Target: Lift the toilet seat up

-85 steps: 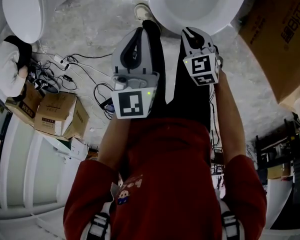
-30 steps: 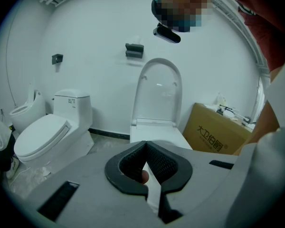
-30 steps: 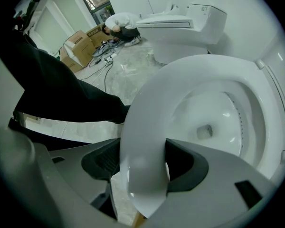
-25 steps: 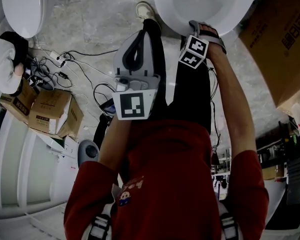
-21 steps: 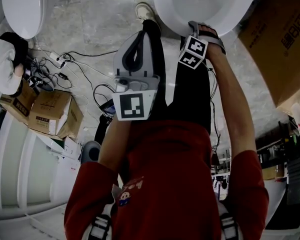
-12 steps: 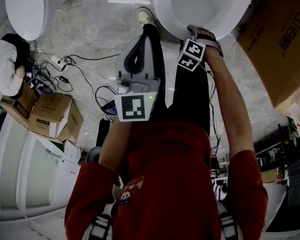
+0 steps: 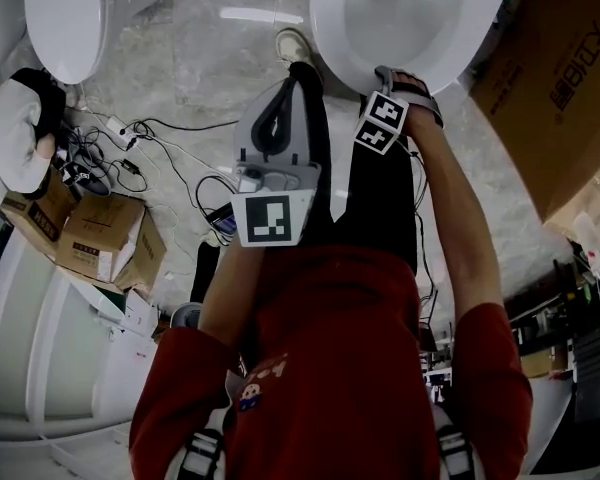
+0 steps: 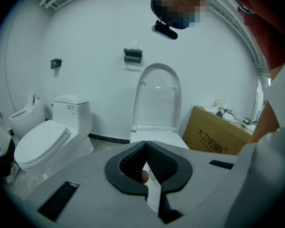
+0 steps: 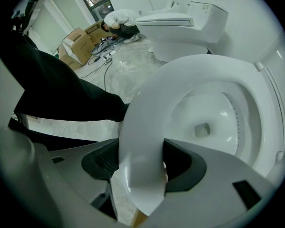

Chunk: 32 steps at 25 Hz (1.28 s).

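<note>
A white toilet [image 7: 410, 13] stands in front of me with its lid [image 8: 156, 96] upright against the wall. My right gripper [image 7: 395, 76] is shut on the front rim of the white seat ring [image 9: 147, 127]. The ring passes between both dark pads [image 9: 102, 163], and the bowl [image 9: 213, 118] shows through it. I cannot tell whether the seat rests on the bowl or is just off it. My left gripper [image 7: 283, 93] hangs left of the toilet's front, over my leg. Its tips meet in the left gripper view [image 8: 145, 145], shut on nothing.
A second toilet [image 7: 70, 18] with its lid down stands at the left. A large cardboard box [image 7: 560, 78] sits right of the toilet I hold. Smaller boxes [image 7: 110, 238], loose cables [image 7: 160, 158] and a crouching person [image 7: 20, 133] are on the floor at the left.
Since the earliest frame my right gripper has turned and closed on the seat's front rim. Over the last second it stays there while the view drifts slightly. The left gripper has barely moved.
</note>
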Each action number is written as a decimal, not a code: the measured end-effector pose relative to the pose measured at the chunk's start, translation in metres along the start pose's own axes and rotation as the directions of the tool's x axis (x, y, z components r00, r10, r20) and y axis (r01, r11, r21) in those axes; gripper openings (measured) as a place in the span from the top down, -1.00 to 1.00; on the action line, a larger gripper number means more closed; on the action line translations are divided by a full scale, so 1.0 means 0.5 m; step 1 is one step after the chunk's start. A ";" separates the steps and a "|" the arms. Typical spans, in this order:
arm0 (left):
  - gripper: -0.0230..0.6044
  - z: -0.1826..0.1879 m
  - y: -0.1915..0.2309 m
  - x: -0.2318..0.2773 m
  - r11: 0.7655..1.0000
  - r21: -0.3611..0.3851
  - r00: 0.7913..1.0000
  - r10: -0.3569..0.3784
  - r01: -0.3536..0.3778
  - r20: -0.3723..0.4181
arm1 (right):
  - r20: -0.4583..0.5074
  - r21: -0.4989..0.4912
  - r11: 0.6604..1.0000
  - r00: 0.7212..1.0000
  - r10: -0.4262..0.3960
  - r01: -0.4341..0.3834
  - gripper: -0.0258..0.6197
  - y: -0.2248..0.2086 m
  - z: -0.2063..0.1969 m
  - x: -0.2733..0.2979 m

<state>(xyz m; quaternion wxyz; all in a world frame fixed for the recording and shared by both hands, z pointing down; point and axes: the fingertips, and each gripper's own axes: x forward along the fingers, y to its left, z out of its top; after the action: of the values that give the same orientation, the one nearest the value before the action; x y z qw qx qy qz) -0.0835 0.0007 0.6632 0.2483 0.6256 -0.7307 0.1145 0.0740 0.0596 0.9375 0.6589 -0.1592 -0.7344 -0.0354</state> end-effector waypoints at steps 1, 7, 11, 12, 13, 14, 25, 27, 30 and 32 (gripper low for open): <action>0.90 0.006 0.002 0.000 1.000 0.001 1.000 0.000 0.000 0.003 | -0.002 0.000 1.000 1.000 0.003 -0.003 0.17 -0.001 0.001 -0.003; 0.90 0.042 0.003 -0.003 1.000 0.011 1.000 -0.002 0.002 0.031 | 0.003 0.004 1.000 1.000 0.024 -0.024 0.17 0.006 0.010 -0.033; 0.90 0.062 -0.003 -0.006 1.000 0.017 0.999 -0.009 0.008 0.054 | 0.004 0.005 0.999 0.999 0.034 -0.034 0.17 0.008 0.012 -0.055; 0.90 0.066 -0.005 -0.007 1.000 0.019 0.998 -0.010 0.009 0.058 | 0.005 0.005 0.999 0.999 0.036 -0.036 0.17 0.009 0.013 -0.060; 0.90 0.072 -0.006 -0.008 1.000 0.019 0.998 -0.010 0.009 0.062 | 0.005 0.006 0.999 0.999 0.038 -0.038 0.17 0.010 0.013 -0.065; 0.90 0.077 -0.007 -0.010 1.000 0.018 0.998 -0.010 0.008 0.066 | 0.005 0.007 0.999 0.999 0.040 -0.040 0.17 0.011 0.013 -0.071; 0.90 0.132 -0.007 -0.041 1.000 0.021 0.993 0.004 -0.007 0.115 | -0.008 0.011 0.999 0.999 0.049 -0.048 0.17 0.016 0.017 -0.135; 0.90 0.143 -0.006 -0.048 1.000 0.019 0.992 0.008 -0.010 0.124 | -0.011 0.012 0.999 0.999 0.053 -0.053 0.17 0.017 0.019 -0.146; 0.90 0.162 -0.007 -0.057 1.000 0.020 0.990 0.010 -0.013 0.143 | -0.013 0.013 0.998 0.998 0.055 -0.055 0.17 0.018 0.021 -0.163; 0.90 0.173 -0.009 -0.061 1.000 0.022 0.988 0.009 -0.012 0.153 | -0.012 0.015 0.999 0.999 0.050 -0.050 0.17 0.017 0.021 -0.173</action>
<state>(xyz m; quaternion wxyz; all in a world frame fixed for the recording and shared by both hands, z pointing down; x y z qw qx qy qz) -0.0951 -0.0155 0.5736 0.1839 0.6315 -0.7494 0.0759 0.0736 0.0539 0.8500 0.6654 -0.1724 -0.7262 -0.0145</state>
